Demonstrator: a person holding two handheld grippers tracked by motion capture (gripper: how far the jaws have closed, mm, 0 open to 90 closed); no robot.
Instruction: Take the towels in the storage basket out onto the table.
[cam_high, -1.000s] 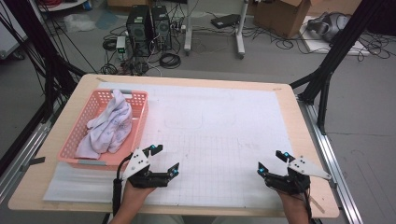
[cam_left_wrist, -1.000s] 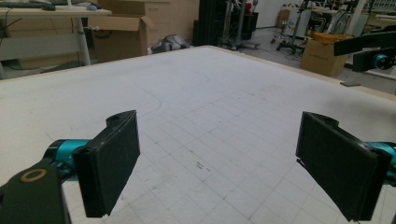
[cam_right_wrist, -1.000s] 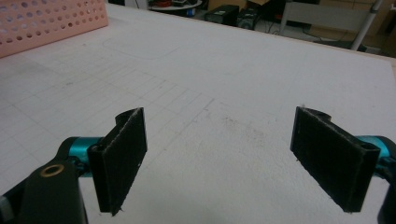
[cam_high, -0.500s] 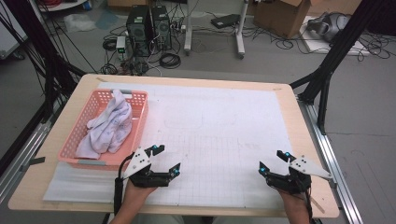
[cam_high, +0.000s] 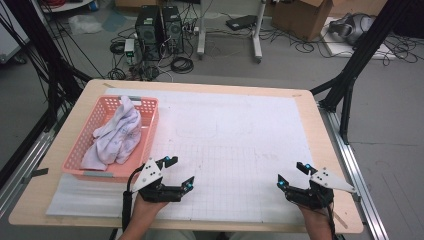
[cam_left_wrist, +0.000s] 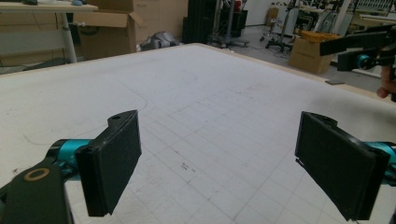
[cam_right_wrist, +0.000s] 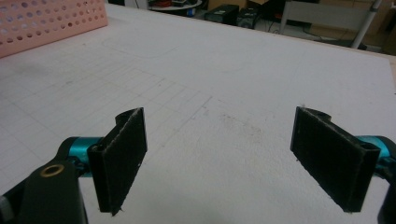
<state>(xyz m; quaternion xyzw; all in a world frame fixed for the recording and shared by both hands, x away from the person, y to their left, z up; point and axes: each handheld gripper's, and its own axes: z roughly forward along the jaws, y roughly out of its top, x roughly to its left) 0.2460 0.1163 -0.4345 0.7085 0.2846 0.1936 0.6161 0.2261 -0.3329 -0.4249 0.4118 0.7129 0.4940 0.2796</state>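
A: Which step are you at?

B: The start, I'd judge. Your left gripper (cam_high: 179, 174) and right gripper (cam_high: 291, 175) hover over the near surface (cam_high: 240, 145), jaws wide, empty.

A: And the white cloth (cam_high: 117, 134)?

B: Heaped in the pink basket (cam_high: 150, 117) at your left. Next, reach your left gripper in and pinch a fold.

High view: I looked from above the near edge, forward and down over the whole table (cam_high: 305, 107). Gripper views: low and close above the gridded sheet (cam_left_wrist: 210, 140), facing far. Shared: sheet; pink basket (cam_right_wrist: 42, 21) in the right one.
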